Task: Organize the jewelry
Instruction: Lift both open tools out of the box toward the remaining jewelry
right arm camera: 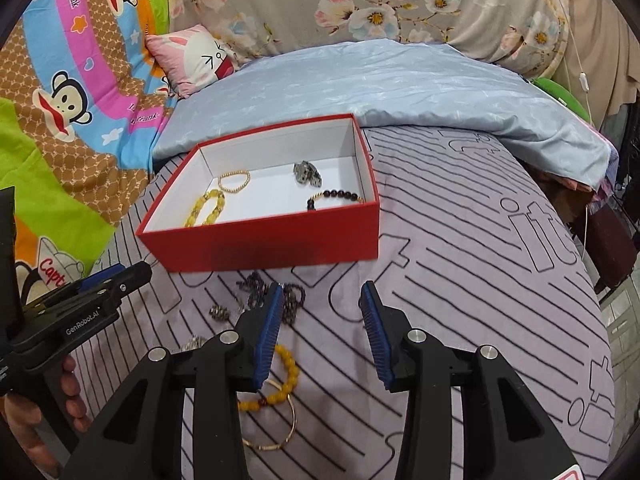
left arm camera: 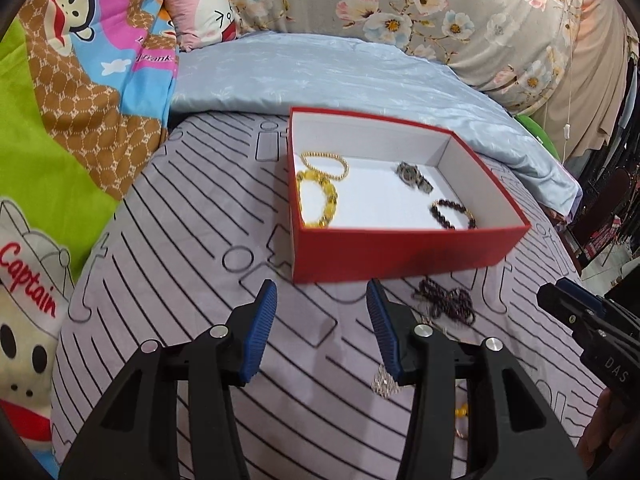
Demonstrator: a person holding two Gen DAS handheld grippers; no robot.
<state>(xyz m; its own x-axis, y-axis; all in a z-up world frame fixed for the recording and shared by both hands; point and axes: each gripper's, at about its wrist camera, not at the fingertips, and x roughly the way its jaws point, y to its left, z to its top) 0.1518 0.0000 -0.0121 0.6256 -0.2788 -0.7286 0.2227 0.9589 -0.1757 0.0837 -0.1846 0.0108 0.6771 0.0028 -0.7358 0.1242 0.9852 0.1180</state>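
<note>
My red box point(right arm camera: 260, 246) sits mid-frame on the bed point(right arm camera: 460, 240), holding four pieces. A dark bead strand point(right arm camera: 294, 300) and yellow bracelet point(right arm camera: 288, 376) lie below it. My left gripper point(left arm camera: 322, 328) and right gripper point(right arm camera: 318, 332) gape, released; bare sheet lies rightward.

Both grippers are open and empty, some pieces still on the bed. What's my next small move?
Probably lower the right gripper onto the yellow bead bracelet lying just under its left finger and close on it. Both grippers are open and hold nothing, the bracelet is still outside the red box, and it's the nearest loose piece.
</note>
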